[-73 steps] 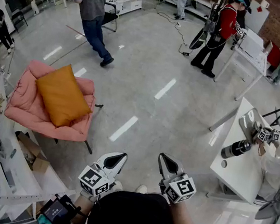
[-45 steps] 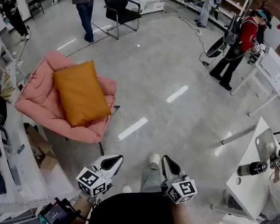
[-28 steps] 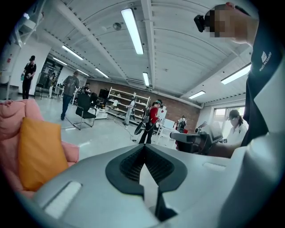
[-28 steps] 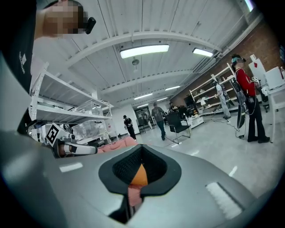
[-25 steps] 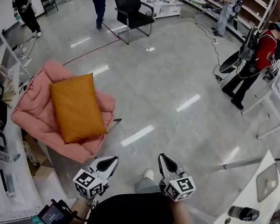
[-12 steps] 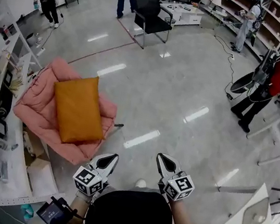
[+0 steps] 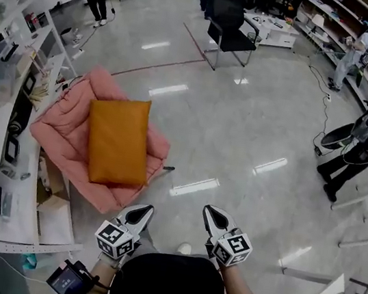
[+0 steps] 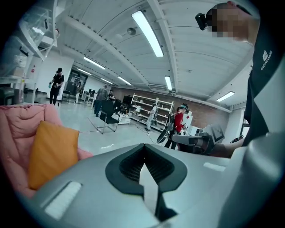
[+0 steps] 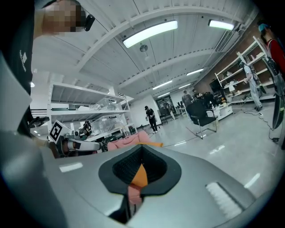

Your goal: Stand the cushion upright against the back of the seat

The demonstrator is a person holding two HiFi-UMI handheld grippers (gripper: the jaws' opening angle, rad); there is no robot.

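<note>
so basically nothing of the actual job has been done yet, as far as can be seen. the cushion is found lying on the pink seat, stretched from near the top of the padding down to just short of the front edge. from the left gripper view it looks slanted back on the padding rather than stood up properly. how much it's already propped on the back can't really be told from above.

the left gripper and the right gripper are both held low in front of the body, side by side, well apart from the seat. both sets of jaws are pressed together with nothing between them. a bit of orange and pink can be seen through the slit in the right gripper view, but that's just the cushion and seat far behind, nothing is being pinched.

what's left is judged to be pretty much everything. the seat has to be reached, the jaws have to be opened, and the cushion has to be gripped, probably near its upper edge or its two sides. then it has to be tipped up and rested against the backrest. a cardboard box and the white shelving sit right beside the seat, so the approach on that side looks a bit cramped.
</note>
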